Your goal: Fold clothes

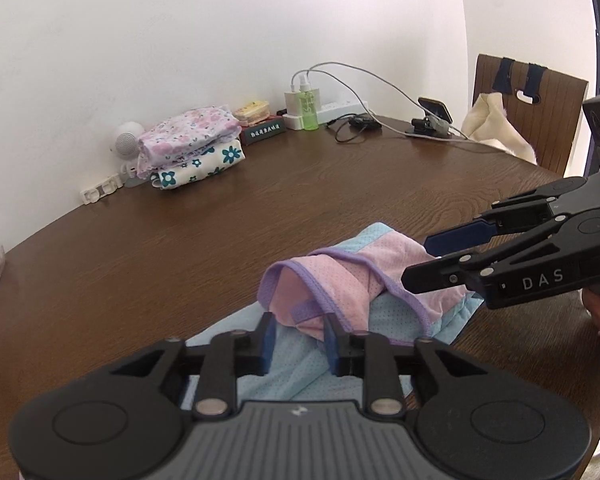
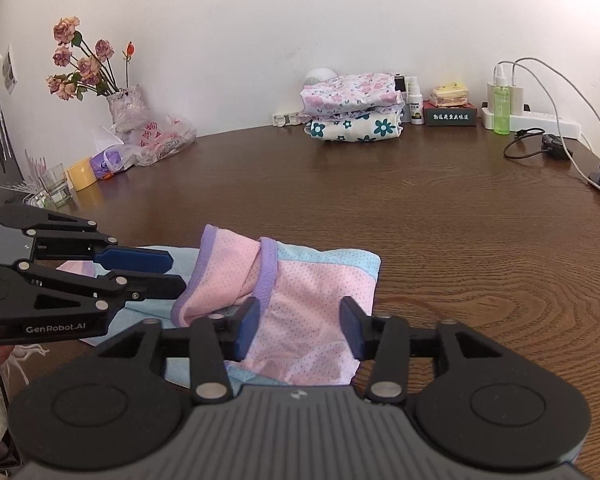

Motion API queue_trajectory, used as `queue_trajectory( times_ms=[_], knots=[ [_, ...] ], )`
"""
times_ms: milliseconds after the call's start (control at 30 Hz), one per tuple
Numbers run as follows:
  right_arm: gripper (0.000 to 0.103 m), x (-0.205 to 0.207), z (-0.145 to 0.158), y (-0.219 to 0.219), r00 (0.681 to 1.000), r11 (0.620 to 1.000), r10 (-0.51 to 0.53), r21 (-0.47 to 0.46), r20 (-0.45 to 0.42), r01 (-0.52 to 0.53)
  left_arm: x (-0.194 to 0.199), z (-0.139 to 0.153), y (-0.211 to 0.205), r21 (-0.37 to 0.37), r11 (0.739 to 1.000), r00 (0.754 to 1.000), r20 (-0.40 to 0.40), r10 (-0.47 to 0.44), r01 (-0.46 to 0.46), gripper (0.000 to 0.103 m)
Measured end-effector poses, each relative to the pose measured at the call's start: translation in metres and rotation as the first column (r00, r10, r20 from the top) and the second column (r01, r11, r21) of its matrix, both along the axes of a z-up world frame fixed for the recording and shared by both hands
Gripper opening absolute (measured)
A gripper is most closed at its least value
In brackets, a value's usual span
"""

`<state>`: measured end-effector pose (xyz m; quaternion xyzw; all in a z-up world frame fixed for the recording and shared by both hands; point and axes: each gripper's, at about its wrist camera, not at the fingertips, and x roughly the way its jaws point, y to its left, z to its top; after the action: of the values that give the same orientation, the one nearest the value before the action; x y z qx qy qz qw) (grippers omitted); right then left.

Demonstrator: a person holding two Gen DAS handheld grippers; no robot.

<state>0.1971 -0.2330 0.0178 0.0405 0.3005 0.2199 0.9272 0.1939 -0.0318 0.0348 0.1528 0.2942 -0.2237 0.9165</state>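
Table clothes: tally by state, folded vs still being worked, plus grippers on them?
Folded, stacked by the wall: 2, pink floral piece on top of teal-flower piece
Being worked, front of table: 1, pink and blue mesh garment
Grippers at that garment: 2, left gripper and right gripper, both open
Total clothes: 3

2 tools [image 2: 300,330] [image 1: 298,338] — 1 pink-and-blue garment [image 2: 312,292], 2 folded garments [image 2: 352,106], 1 green bottle [image 2: 501,110].
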Motion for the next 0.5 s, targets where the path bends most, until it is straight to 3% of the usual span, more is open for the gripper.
queue_trajectory(
  times_ms=[33,100,167,267,367,500],
  knots=[
    [0.056,-0.004,0.004,-0.002,1.000,1.000,-0.008,0.007,0.006,0.008,-0.006,0.003,0.003,-0.019,1.000,1.000,0.011,0.011,-0.010,0.056],
    [0.075,-0.011,0.012,-0.006,1.000,0.999,-0.025,0.021,0.018,0.025,-0.017,0.009,0.008,-0.058,0.998,0.999,0.026,0.035,-0.033,0.081],
    [0.085,-0.016,0.016,-0.010,0.999,0.998,-0.047,0.034,0.009,0.046,-0.029,0.012,0.014,-0.107,0.992,0.997,0.024,0.067,-0.064,0.094],
    [0.102,-0.024,0.017,-0.018,0.996,0.993,-0.084,0.077,-0.030,0.086,-0.046,0.013,0.024,-0.199,0.973,0.993,-0.005,0.116,-0.115,0.098],
    [0.103,-0.031,0.015,-0.024,0.991,0.986,-0.110,0.119,-0.073,0.118,-0.063,0.011,0.033,-0.296,0.942,0.988,-0.042,0.152,-0.157,0.100],
    [0.103,-0.034,0.010,-0.029,0.986,0.978,-0.123,0.154,-0.112,0.139,-0.079,0.011,0.034,-0.296,0.941,0.986,-0.018,0.163,-0.161,0.101]
  ],
)
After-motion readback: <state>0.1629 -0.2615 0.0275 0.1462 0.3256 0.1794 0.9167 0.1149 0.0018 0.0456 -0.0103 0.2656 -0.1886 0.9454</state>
